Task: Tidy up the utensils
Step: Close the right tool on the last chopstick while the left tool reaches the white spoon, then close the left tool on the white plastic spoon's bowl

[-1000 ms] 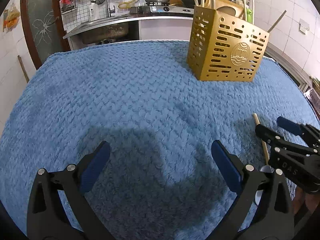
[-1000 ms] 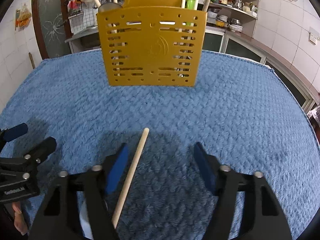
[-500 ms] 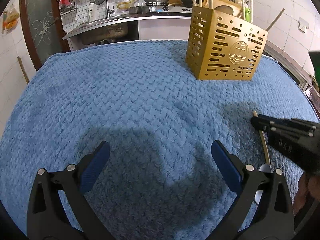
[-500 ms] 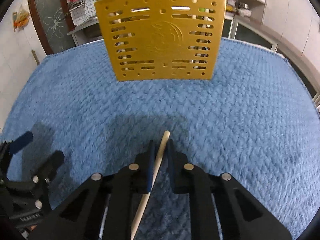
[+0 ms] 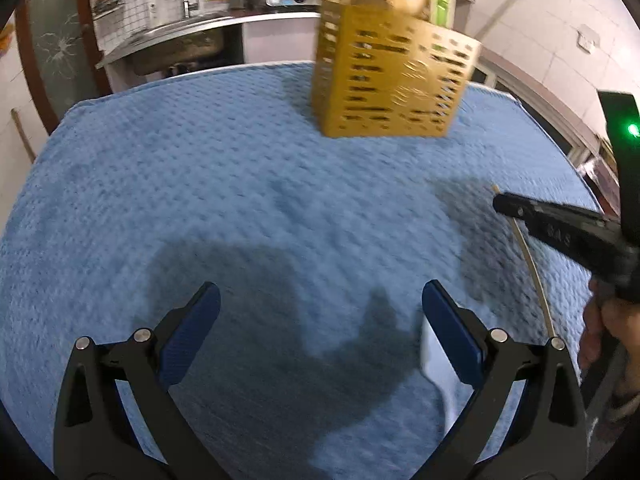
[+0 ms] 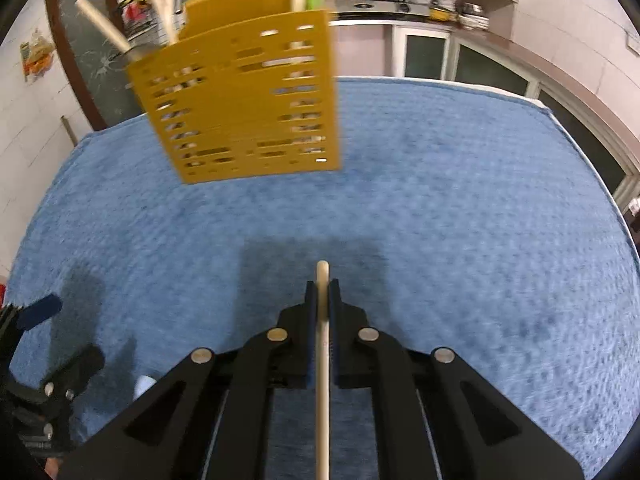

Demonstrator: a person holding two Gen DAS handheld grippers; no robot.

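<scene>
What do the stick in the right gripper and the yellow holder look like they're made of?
Stick: pale, matte, likely wood or bamboo, with a rounded tip. Holder: mustard-yellow perforated sheet with a smooth finish, probably plastic, possibly painted metal; motion blur leaves that open.

The wooden stick (image 6: pixel 322 392) runs off the bottom edge, its lower end unseen.

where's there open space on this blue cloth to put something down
Most of the blue cloth is bare: the whole stretch left of the yellow holder, and the middle between the holder and the open left gripper. It is crowded on the right, where the right gripper clamps the wooden stick.
</scene>
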